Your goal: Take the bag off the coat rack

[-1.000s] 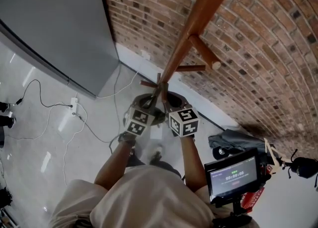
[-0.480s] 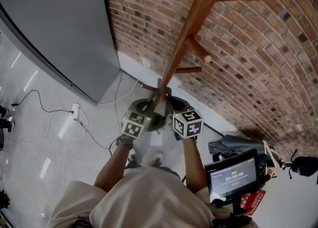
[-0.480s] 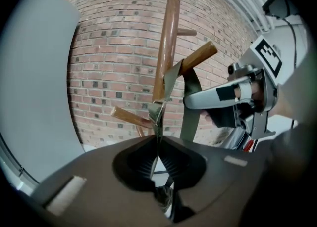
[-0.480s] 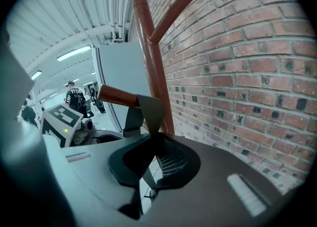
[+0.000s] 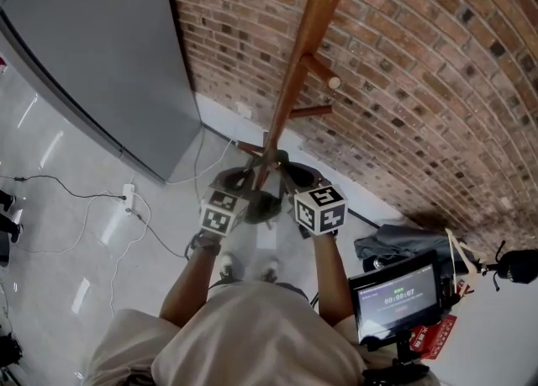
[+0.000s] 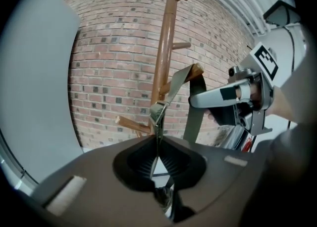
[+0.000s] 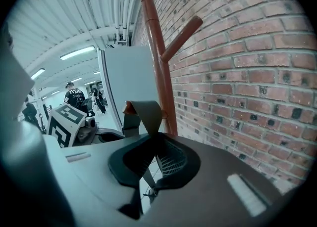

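Note:
A brown wooden coat rack [image 5: 301, 65] stands before the brick wall. An olive webbing bag strap [image 6: 184, 80] loops over one of its lower pegs [image 6: 197, 68]. My left gripper [image 6: 157, 144] is shut on the strap just below its metal buckle [image 6: 157, 110]. My right gripper [image 7: 152, 144] is shut on the other run of the strap [image 7: 143, 114]. In the head view the left gripper [image 5: 244, 181] and right gripper [image 5: 290, 176] sit close together on either side of the pole's lower part. The bag's body is hidden beneath them.
A grey panel [image 5: 92, 56] stands left of the rack, and the brick wall [image 5: 437, 107] is behind it. Cables and a power strip [image 5: 128, 198] lie on the shiny floor. A dark cloth [image 5: 395, 240] lies at the right. People stand far off [image 7: 74, 95].
Both grippers keep their hold on the strap. Their marker cubes have drifted slightly apart, and the rack has shifted up and left in the head view.

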`<state>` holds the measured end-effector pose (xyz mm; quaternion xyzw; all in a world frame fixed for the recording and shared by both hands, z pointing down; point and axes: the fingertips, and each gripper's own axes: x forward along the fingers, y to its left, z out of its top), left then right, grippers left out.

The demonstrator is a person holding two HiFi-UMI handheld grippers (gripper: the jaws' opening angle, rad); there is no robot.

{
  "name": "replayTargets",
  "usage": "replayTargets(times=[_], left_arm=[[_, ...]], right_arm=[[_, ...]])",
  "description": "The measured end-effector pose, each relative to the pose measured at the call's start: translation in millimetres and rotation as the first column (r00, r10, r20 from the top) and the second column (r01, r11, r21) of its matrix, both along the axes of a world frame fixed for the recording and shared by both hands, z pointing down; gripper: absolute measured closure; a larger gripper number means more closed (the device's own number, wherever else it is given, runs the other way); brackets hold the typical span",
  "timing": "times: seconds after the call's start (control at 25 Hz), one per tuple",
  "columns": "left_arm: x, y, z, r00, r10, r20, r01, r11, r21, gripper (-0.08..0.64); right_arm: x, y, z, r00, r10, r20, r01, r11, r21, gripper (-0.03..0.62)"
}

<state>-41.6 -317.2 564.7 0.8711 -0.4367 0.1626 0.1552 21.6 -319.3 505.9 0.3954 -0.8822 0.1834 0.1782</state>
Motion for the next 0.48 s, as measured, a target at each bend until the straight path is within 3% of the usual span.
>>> replayTargets(times=[0.24,0.48], left_arm=[[-8,7,-13,1.0,-0.001,-0.016,0.001,1.0,0.011,0.545],[-18,21,-34,0.999,-0.013,-0.036,0.014,1.0,0.022,0.545]], right_arm=[[2,10,-16,1.0,0.0,0.012,-0.001,1.0,0.019,0.584],[5,26,-37,0.995,0.023,0.095,-0.025,0.999,0.022,0.584]])
